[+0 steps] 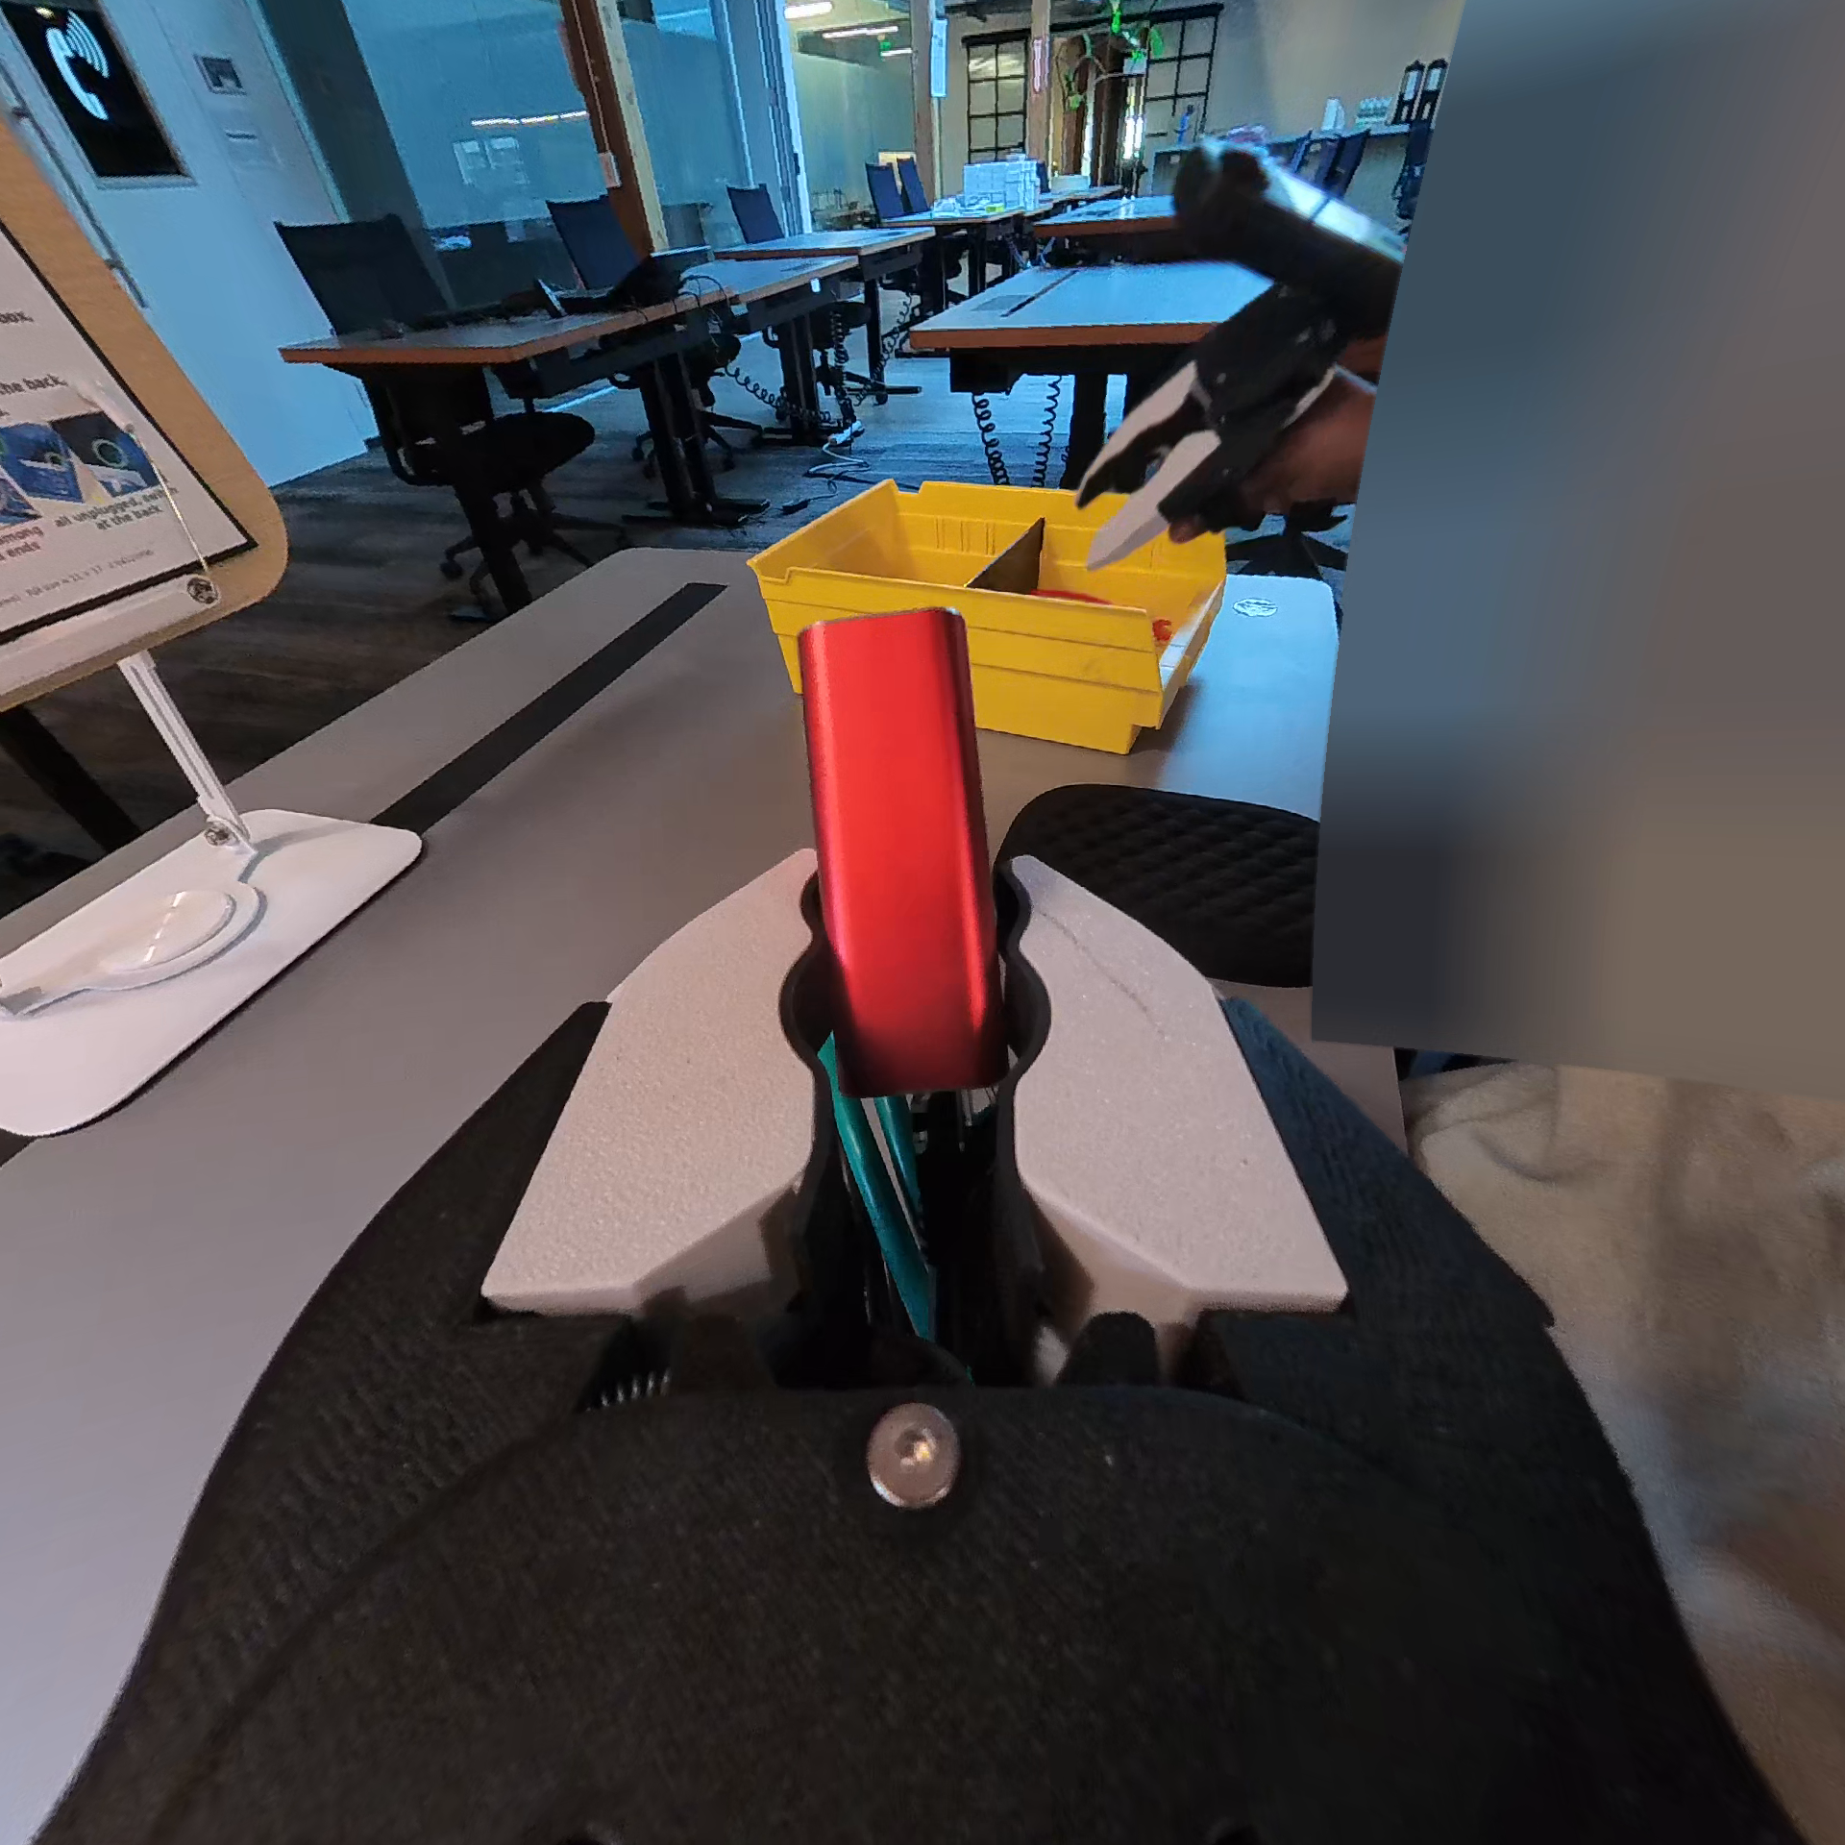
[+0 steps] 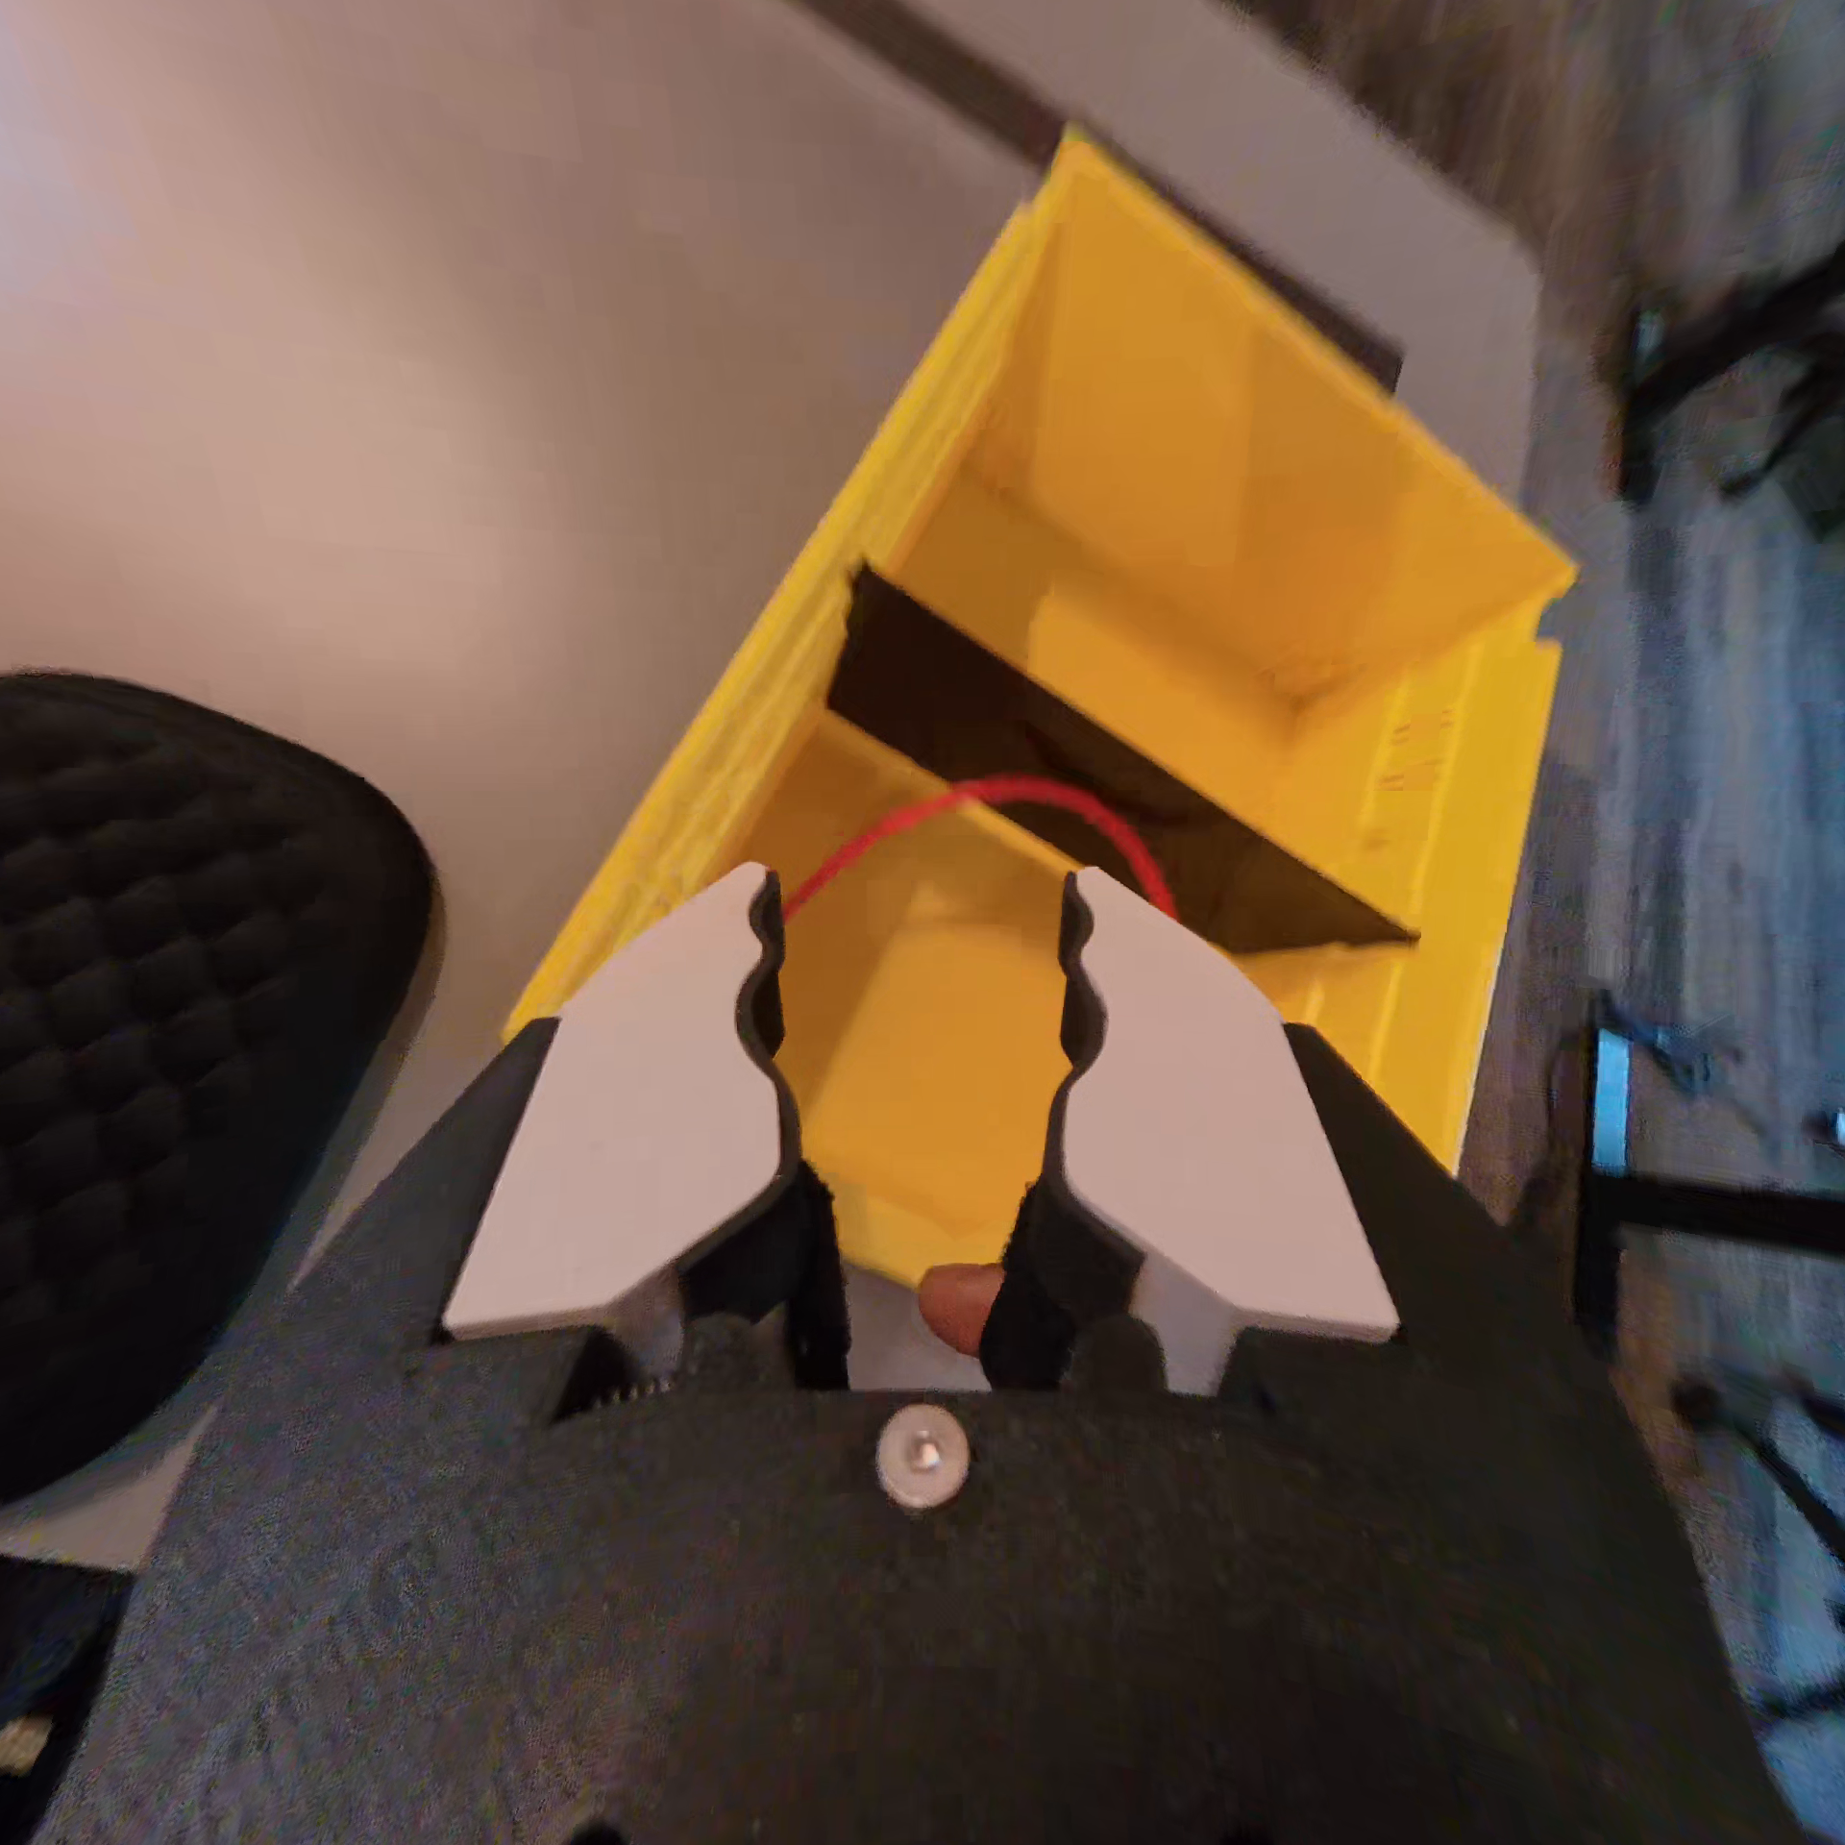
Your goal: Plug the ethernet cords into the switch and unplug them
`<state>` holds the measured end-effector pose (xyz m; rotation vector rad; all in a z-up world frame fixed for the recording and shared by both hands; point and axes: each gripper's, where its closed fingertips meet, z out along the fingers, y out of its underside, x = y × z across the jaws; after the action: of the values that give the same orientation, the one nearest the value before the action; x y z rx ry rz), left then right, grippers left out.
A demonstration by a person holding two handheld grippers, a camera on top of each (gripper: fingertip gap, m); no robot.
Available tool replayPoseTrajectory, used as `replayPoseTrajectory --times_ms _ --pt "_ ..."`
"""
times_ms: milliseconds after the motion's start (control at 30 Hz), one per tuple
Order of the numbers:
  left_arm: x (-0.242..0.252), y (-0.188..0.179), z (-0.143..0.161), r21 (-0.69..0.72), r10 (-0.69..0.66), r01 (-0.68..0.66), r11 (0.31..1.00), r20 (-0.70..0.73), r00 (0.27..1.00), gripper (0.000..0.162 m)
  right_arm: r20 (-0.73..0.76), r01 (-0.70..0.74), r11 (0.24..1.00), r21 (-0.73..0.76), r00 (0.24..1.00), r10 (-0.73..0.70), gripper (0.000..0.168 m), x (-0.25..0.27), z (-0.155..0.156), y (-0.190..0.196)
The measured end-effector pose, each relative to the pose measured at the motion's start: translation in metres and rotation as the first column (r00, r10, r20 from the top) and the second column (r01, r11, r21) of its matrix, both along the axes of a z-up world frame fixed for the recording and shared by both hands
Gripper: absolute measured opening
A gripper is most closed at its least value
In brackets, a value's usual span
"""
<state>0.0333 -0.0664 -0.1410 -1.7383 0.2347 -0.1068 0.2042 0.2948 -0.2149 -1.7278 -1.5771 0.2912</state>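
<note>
Two claws: our left claw (image 1: 904, 983) clamped the red switch (image 1: 899, 849) (green cords (image 1: 879, 1178) beneath); our right claw (image 2: 923, 899) gaped above the yellow bin (image 2: 1418, 789).

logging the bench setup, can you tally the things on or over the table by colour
red: 2, the switch held in the left tool, and a cord in the bin
yellow: 1, the bin
green: 1, a cord under the switch
black: 1, the divider
total: 5

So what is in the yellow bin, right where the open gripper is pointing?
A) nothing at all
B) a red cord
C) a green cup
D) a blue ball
B: a thin red cord curves inside the yellow bin, just past the open right gripper.
</note>
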Motion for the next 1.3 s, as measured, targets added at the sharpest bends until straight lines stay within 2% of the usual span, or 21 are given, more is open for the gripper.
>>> replayPoseTrajectory --times_ms 100,167,267,367,533,633,767,900,1000,1100,1133,1200,1300 --pt "0.001 0.002 0.0 -0.006 -0.006 0.006 1.0 0.005 1.0 0.03 -0.2 -0.174 0.984 0.027 0.964 0.176 0.068 -0.022 0.03 -0.03" --pt "0.002 0.004 -0.001 -0.008 -0.014 0.014 1.0 0.01 1.0 0.03 -0.323 -0.335 0.941 0.037 0.888 0.329 0.077 -0.036 0.049 -0.062" --pt "0.0 0.009 0.002 0.009 0.001 -0.002 1.0 0.031 1.0 0.029 -0.462 -0.549 0.835 0.015 0.737 0.493 0.078 -0.056 0.067 -0.117" --pt "-0.011 0.015 0.012 0.079 0.066 -0.075 0.994 0.115 0.991 0.028 -0.534 -0.723 0.691 -0.011 0.589 0.607 0.075 -0.073 0.07 -0.175" --pt "-0.025 0.016 0.034 0.243 0.072 -0.155 0.957 0.32 0.945 0.028 -0.599 -0.88 0.469 -0.067 0.412 0.686 0.065 -0.101 0.059 -0.262" --pt "-0.032 0.011 0.051 0.374 -0.005 -0.2 0.906 0.481 0.877 0.028 -0.702 -0.939 0.318 -0.131 0.314 0.639 0.059 -0.113 0.058 -0.312" --pt "-0.036 0.006 0.059 0.49 -0.15 -0.248 0.836 0.638 0.755 0.028 -0.822 -0.953 0.233 -0.194 0.288 0.492 0.055 -0.132 0.066 -0.344" --pt "-0.025 0.016 0.047 0.513 -0.198 -0.248 0.822 0.665 0.72 0.028 -0.884 -0.932 0.252 -0.259 0.334 0.327 0.038 -0.151 0.079 -0.345" --pt "-0.01 0.026 0.038 0.52 -0.229 -0.216 0.826 0.66 0.715 0.028 -0.855 -0.919 0.206 -0.337 0.39 0.341 0.036 -0.157 0.067 -0.354" --pt "0.0 0.036 0.029 0.516 -0.242 -0.19 0.835 0.656 0.715 0.028 -0.866 -0.925 0.14 -0.353 0.379 0.325 0.028 -0.155 0.065 -0.362" --pt "0.004 0.037 0.029 0.526 -0.261 -0.18 0.831 0.655 0.709 0.028 -0.862 -0.921 0.137 -0.366 0.39 0.324 0.017 -0.156 0.062 -0.362" --pt "0.007 0.039 0.025 0.524 -0.262 -0.173 0.834 0.652 0.711 0.028 -0.856 -0.928 0.13 -0.349 0.372 0.358 0.015 -0.153 0.059 -0.36" --pt "0.013 0.039 0.02 0.506 -0.243 -0.139 0.851 0.614 0.751 0.028 -0.815 -0.93 0.139 -0.34 0.365 0.449 0.015 -0.148 0.054 -0.357"
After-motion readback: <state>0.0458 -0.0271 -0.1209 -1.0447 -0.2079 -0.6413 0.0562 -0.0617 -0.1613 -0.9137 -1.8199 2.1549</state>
